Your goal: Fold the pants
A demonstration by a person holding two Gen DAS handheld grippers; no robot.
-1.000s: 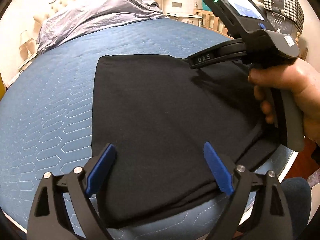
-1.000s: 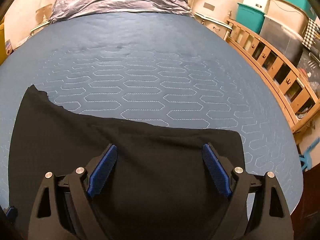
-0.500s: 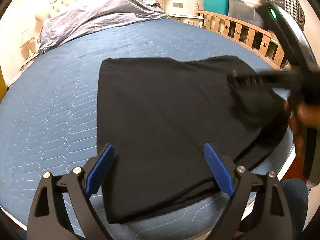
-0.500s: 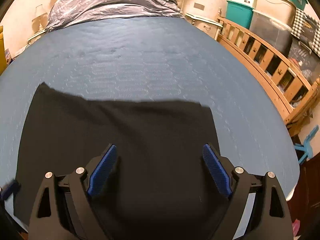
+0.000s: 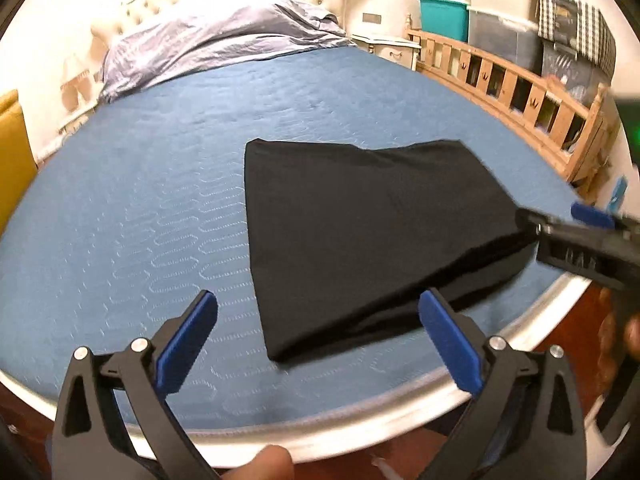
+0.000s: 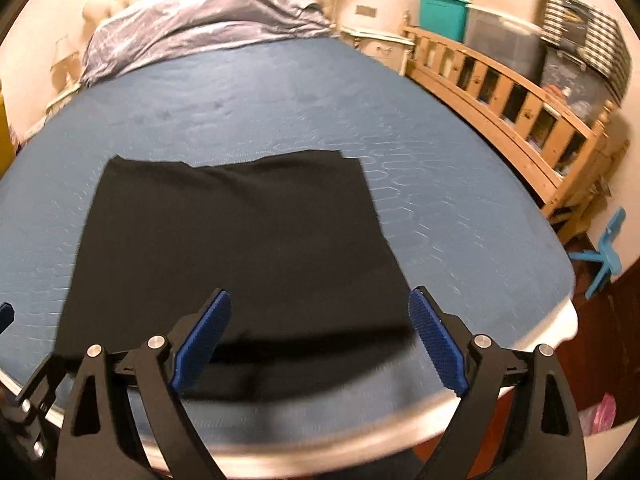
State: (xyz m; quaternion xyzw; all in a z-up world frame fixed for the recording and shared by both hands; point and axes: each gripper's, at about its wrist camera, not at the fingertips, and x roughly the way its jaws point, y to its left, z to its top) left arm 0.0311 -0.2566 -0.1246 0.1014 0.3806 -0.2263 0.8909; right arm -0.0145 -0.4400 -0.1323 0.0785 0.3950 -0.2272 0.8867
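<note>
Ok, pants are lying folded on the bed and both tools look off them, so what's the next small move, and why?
Probably draw both tools back clear and stop. The pants lie flat as a compact folded rectangle on the bed, with nothing between the pads of the left tool or the right tool, whose jaws are opening. Its near edge looks doubled but is blurred; recheck it before tidying.

Black pants (image 5: 360,232) lie on a blue bed (image 5: 140,208) quilted in pale hexagon stitching; blue-padded black claws at lower frame, silvery-lilac duvet (image 5: 216,40) and teal storage bins (image 5: 444,16) at upper frame.
</note>
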